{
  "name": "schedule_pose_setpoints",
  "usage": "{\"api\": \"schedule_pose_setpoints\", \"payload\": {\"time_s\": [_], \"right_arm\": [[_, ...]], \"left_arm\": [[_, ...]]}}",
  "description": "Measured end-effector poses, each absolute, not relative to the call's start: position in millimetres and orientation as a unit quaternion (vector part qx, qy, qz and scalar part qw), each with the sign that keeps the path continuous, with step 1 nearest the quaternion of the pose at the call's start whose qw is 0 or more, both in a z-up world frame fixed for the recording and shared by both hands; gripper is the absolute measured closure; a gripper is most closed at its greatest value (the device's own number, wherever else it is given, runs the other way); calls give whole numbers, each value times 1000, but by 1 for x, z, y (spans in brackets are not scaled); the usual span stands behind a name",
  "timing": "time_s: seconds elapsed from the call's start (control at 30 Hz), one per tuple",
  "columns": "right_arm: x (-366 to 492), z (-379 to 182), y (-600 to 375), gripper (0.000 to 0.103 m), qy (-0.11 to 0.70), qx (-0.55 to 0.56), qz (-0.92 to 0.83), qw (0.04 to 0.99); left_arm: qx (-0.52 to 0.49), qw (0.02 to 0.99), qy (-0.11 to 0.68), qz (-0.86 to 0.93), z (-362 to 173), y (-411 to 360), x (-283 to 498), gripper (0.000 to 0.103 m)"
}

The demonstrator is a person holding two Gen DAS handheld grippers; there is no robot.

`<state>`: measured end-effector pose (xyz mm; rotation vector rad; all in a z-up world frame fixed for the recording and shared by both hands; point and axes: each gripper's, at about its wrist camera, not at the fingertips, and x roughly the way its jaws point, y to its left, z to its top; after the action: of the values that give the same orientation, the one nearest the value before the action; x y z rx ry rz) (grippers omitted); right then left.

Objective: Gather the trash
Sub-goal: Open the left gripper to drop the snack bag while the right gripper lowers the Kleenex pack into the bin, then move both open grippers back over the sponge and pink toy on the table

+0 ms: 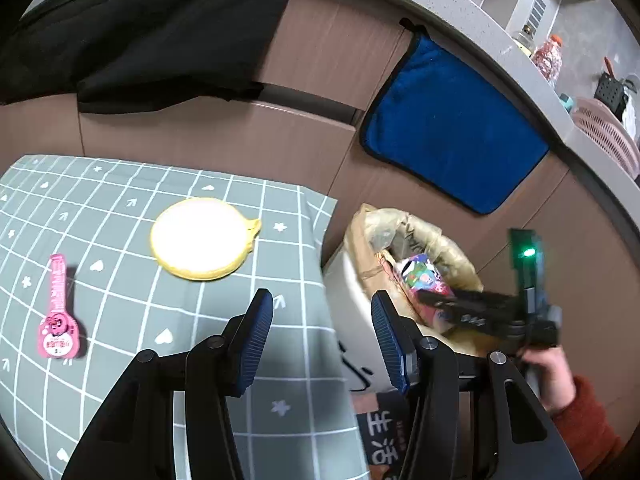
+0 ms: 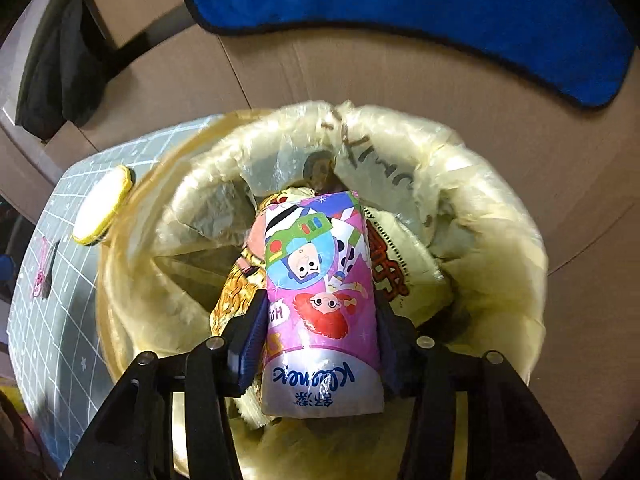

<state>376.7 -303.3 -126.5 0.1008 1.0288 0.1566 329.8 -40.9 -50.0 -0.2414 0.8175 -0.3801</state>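
Two handheld grippers work at a lined trash bin beside a checked tablecloth.

The right gripper (image 2: 320, 344) points down into the trash bin (image 2: 500, 208), which is lined with a pale yellow bag. A colourful cartoon-printed tissue pack (image 2: 320, 300) lies between its jaws over the bin's other trash; the jaws stand spread wide, and whether the pads touch the pack cannot be told. The left gripper (image 1: 322, 340) hangs over the near right edge of the grey-green tablecloth (image 1: 120, 360), jaws spread with nothing between them. On the cloth lie a round yellow-rimmed pad (image 1: 202, 238), far, and a pink wrapper (image 1: 58, 312), left. A blue towel (image 1: 452, 124) hangs behind the bin.
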Motion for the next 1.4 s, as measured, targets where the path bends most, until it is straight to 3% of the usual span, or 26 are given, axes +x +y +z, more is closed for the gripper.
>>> {"api": "schedule_pose_setpoints", "payload": {"time_s": [0.3,0.4,0.83,1.4], "right_arm": [[337,-73,-312,52,438,51,101,892],[328,-50,-301,58,406,40,112,906],[319,8,-198,62,334,20,210,919],[343,-25,-125,62,369,-27,262,892]], "left_arm": [[-102,908,377,-155,-50,-11,302,51],[-97,920,356,-132,-41,7,294,51],[-148,925,350,-1,-56,131,270,51],[-152,906,396,-2,-99,145,295,51]]}}
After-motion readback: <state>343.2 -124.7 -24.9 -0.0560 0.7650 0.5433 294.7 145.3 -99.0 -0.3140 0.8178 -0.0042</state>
